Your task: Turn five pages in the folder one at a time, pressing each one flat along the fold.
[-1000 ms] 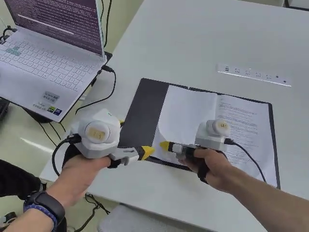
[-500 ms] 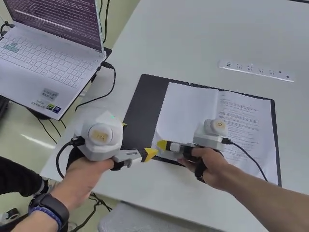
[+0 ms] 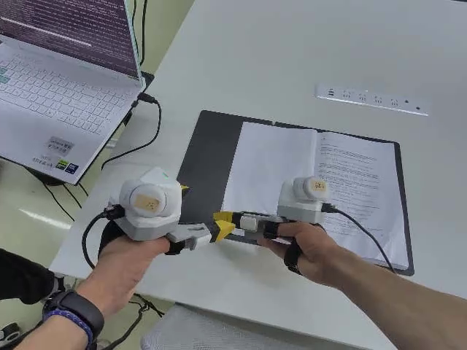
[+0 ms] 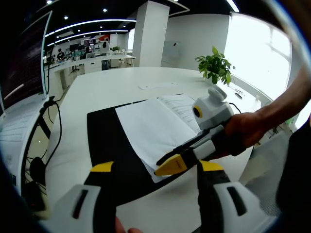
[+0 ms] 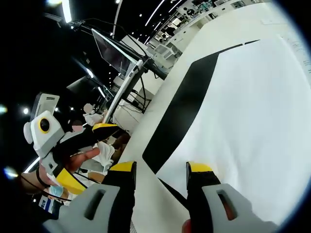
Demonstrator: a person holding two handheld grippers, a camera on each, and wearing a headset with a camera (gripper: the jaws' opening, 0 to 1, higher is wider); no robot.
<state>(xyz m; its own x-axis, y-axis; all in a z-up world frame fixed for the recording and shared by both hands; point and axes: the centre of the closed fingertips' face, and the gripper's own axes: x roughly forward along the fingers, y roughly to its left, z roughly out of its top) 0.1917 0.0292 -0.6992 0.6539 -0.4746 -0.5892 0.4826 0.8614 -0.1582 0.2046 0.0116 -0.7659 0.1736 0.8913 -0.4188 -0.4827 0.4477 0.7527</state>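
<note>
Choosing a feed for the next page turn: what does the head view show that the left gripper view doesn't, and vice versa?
Head view: the person's wristwatch and the black folder out to its right edge. Left gripper view: a potted plant and the left claw, jaws apart. Both: the folder, the blank white page, and the right claw at that page's near corner.

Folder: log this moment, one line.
folder open | blank page left of fold | right gripper jaws open at page corner | left gripper jaws open alongside

White left gripper (image 4: 156, 167) and right gripper (image 5: 161, 167), yellow-tipped fingers (image 4: 102, 167), black cables (image 3: 338, 212), dark wristwatch (image 3: 69, 310).
</note>
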